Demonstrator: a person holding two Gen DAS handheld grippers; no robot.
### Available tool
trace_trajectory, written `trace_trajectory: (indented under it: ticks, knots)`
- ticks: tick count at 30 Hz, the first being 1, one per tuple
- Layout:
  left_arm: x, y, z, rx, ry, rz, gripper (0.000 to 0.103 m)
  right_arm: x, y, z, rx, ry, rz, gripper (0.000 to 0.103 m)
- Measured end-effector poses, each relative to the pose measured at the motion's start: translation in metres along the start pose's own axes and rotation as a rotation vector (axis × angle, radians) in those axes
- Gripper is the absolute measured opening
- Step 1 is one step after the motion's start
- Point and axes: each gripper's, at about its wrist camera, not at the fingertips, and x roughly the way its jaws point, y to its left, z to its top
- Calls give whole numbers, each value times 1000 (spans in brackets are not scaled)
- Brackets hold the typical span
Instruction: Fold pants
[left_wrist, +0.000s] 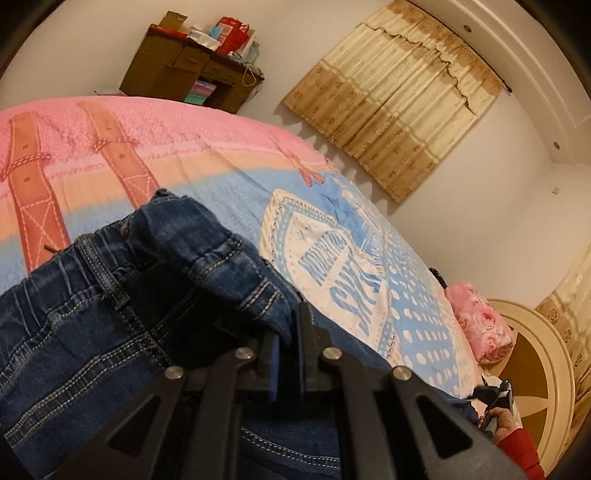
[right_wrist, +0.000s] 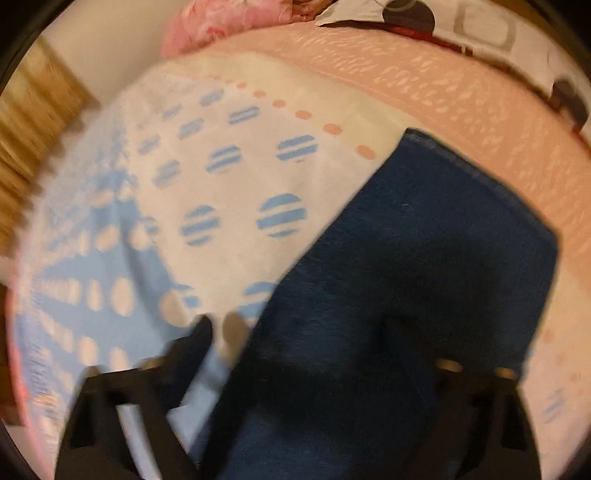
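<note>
My left gripper (left_wrist: 288, 332) is clamped on the jeans (left_wrist: 110, 295) waistband; right gripper (right_wrist: 317, 354) spread wide, leg seemingly between, view blurred.

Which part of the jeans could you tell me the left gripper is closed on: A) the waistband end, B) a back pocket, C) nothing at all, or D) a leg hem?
A: in the left wrist view the left gripper is shut on the jeans at the gathered, stitched waistband with its belt loops, lifted over the bedspread.
</note>
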Motion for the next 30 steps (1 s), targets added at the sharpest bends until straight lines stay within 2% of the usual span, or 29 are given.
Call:
trace_trajectory:
  ticks: [1, 2, 3, 4, 5, 8, 12, 19, 23, 26, 30]
  knots:
    - [0, -2, 2, 11, 4, 7, 7, -3, -3, 0, -4, -4, -21, 48]
    - [1, -5, 6, 28, 11, 14, 7, -7, -11, -1, 9, -8, 3, 37]
    - [1, -7, 10, 36, 20, 14, 7, -10, -24, -1, 31, 3, 73, 17]
    - [2, -10, 17, 39, 36, 12, 7, -13, -35, -1, 54, 20, 136, 7]
    - [4, -11, 22, 39, 55, 7, 7, -16, -50, -2, 98, 44, 230, 5]
    - [3, -15, 38, 42, 93, -11, 7, -43, -95, -10, 196, 29, 435, 4]
    - [-12, -24, 48, 96, 98, -7, 7, -99, -133, -27, 186, -28, 602, 4]
    - [-57, -21, 55, 115, 120, -63, 7, -202, -187, -77, 65, -133, 727, 4]
    - [-92, -8, 60, 121, 115, -96, 7, -240, -230, -105, 36, -180, 788, 4]
    - [-115, 9, 59, 115, 142, -119, 7, -251, -259, -133, 23, -201, 828, 4]
    - [-132, 37, 42, 114, 201, -138, 7, -239, -311, -191, -2, -195, 836, 4]
